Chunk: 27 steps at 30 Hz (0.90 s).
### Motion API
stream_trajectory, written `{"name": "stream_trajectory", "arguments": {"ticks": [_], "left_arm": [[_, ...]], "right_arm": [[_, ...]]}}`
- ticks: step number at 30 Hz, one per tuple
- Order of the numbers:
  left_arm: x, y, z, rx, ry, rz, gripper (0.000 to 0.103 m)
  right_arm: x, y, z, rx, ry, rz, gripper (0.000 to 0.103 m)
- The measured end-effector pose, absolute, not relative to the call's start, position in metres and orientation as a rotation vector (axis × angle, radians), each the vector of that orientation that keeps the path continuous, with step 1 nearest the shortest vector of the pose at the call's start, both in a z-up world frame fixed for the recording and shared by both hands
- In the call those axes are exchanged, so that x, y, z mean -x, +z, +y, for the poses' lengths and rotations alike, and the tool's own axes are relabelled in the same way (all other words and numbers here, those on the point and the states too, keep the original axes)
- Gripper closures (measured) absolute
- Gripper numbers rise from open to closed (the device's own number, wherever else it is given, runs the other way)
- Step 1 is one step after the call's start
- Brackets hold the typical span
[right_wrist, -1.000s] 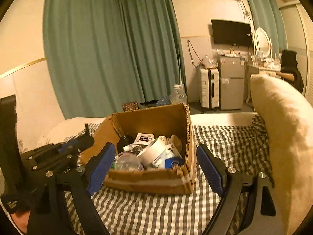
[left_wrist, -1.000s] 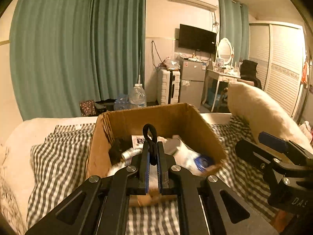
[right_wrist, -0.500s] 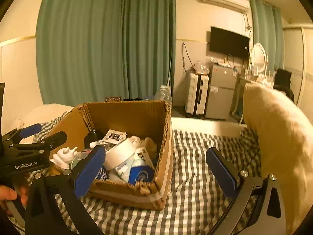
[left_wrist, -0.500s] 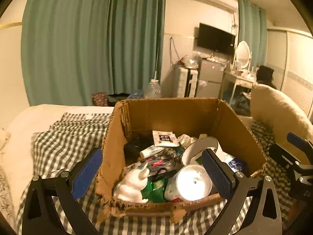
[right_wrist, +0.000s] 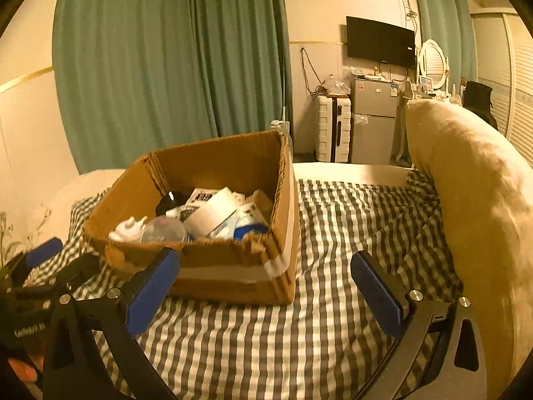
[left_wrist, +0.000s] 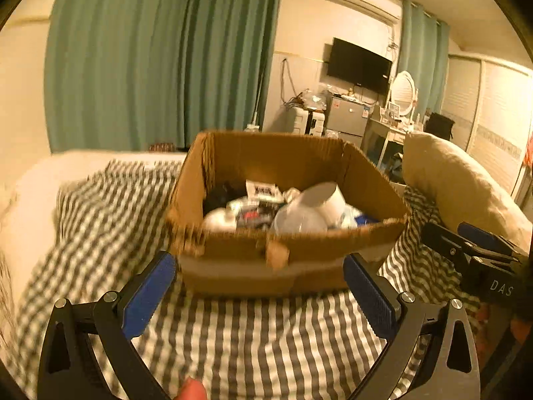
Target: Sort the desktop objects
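Both claws gape, gripping nothing: left gripper [left_wrist: 260, 283] and right gripper [right_wrist: 265, 281] poised over the checked blanket [right_wrist: 349, 233]. Ahead sits the cardboard box [right_wrist: 216, 276], likely collecting sorted clutter; inside, a white cup [left_wrist: 324, 200] tilts.

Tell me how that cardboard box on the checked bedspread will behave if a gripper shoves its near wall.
The cardboard box would probably drag rather than slide: it sits on a soft, wrinkled checked bedspread. Its near rim looks torn and frayed, so the wall may buckle inward first. It is piled with items, so it likely feels fairly heavy and should not tip easily.
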<state>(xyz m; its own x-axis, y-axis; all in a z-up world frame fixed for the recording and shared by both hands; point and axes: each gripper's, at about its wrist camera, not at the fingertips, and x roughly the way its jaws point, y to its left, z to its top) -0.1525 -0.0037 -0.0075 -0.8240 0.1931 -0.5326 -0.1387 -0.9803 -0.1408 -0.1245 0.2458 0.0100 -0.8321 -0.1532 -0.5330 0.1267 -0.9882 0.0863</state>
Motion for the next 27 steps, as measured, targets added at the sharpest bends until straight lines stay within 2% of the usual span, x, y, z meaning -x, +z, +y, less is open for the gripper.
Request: {"name": "stream_trajectory", "arguments": {"ticks": [6, 27], "left_arm": [[0.164, -0.012, -0.008, 0.954, 2.852, -0.232, 0.000], [0.163, -0.013, -0.002, 0.954, 2.933, -0.077, 0.000]], "right_arm": [[0.115, 0.000, 0.230, -0.877, -2.841, -0.023, 0.000], [0.115, -0.010, 0.230, -0.934, -2.873, -0.042, 0.000]]}}
